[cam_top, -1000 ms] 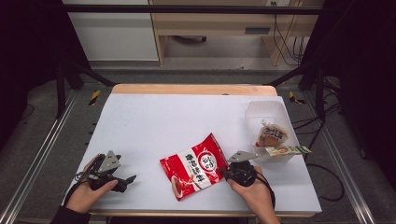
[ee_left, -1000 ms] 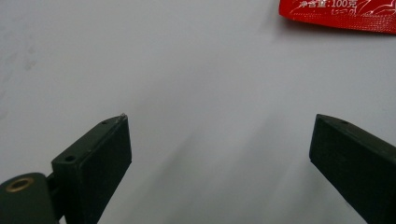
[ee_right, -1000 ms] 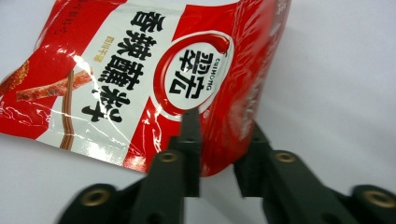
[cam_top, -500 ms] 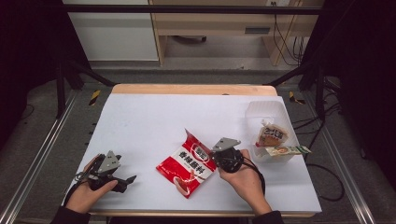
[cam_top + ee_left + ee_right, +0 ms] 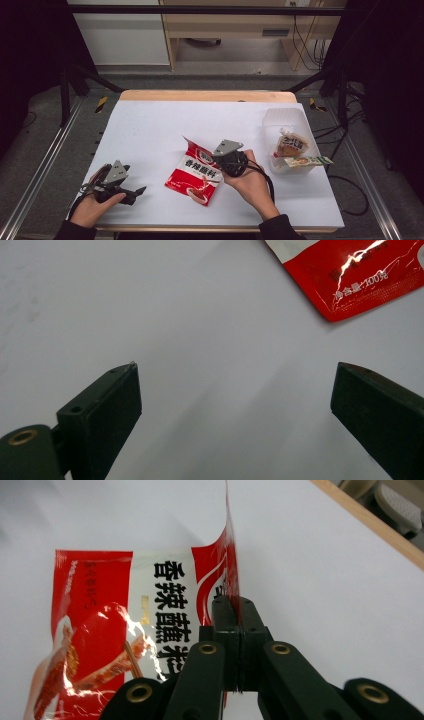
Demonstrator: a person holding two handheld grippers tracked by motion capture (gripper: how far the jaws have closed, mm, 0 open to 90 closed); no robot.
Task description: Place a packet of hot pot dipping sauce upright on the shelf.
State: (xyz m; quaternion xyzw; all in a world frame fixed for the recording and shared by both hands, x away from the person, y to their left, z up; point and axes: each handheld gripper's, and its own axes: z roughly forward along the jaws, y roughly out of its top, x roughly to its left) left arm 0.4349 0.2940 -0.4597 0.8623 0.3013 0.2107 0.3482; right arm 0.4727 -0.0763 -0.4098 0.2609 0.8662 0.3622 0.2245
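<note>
In the high view, we have the right gripper (image 5: 214, 159) clenched on the upper right edge of the red snack packet (image 5: 196, 171), which lies mid-desk, just left of the clear plastic tub (image 5: 285, 120) that already holds 2 other snack packs (image 5: 292, 145). The packet's gripped corner is lifted and its far end appears to rest on the white desk (image 5: 150, 125). The left gripper (image 5: 135, 192) sits well to the left of the packet near the front edge, holding nothing. We judge the step in hand to be carrying the packet over to the tub, so we should lift until the low end clears the desk before swinging right.

In the left gripper view, the left fingers (image 5: 107, 405) stand released, wide apart over bare desk, with a corner of the packet (image 5: 350, 285) beyond them at the upper right. We can leave this hand parked; it is out of the path.

In the right gripper view, the right fingers (image 5: 222, 615) pinch only the thin sealed edge of the packet (image 5: 120, 630), which hangs to their left. That hold looks narrow, so we should keep the squeeze firm, move smoothly, and bring the packet over the tub's rim before letting go, lest it swing or slip.
</note>
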